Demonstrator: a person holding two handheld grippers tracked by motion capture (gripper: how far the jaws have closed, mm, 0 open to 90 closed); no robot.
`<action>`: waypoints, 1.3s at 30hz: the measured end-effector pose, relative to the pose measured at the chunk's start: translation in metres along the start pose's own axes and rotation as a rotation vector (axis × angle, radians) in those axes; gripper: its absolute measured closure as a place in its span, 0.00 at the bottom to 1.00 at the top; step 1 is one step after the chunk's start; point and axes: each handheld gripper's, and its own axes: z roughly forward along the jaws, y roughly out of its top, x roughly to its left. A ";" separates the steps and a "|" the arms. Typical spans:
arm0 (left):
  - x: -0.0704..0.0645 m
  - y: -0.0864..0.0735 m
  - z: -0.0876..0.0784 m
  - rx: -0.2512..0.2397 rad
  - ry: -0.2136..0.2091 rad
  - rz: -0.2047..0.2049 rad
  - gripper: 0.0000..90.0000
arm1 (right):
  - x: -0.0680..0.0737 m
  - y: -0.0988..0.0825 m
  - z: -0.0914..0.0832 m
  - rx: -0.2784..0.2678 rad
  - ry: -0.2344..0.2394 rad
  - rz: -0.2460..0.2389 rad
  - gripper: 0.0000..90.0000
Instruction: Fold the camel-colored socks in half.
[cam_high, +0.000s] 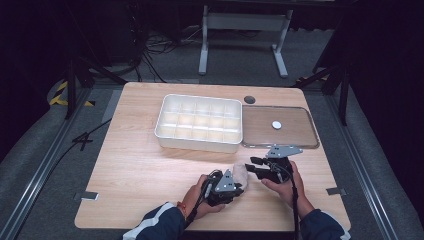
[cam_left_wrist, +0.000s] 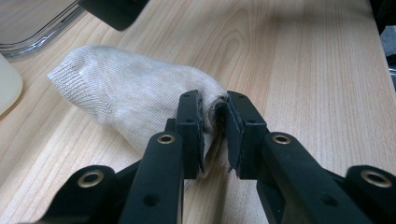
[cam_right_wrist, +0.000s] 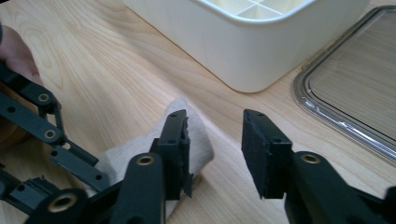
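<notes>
Left tongs (cam_left_wrist: 215, 135) are pinching one end of the beige sock (cam_left_wrist: 126, 100), which is lying on the desk (cam_high: 135, 165) near the white divided tray (cam_high: 199, 122). Right tongs (cam_right_wrist: 215, 149) are standing open beside its other end, gripping nothing.

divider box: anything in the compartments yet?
Empty. The high view shows every cell of the white divider box bare; the sock lies outside on the table, pinched by the left gripper.

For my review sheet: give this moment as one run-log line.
left claw: shut on sock | right claw: open beside sock's far end | sock: on table | divided bin: empty
</notes>
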 end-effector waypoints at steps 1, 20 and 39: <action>0.000 0.000 0.000 0.000 0.000 0.000 0.85 | 0.002 0.000 0.002 0.001 0.018 0.008 0.65; 0.005 0.013 -0.031 -0.093 -0.064 -0.008 0.80 | 0.004 -0.011 0.022 0.093 0.018 -0.031 0.67; -0.002 0.007 0.004 0.012 -0.013 -0.011 0.89 | 0.007 -0.010 0.021 0.077 -0.076 -0.054 0.73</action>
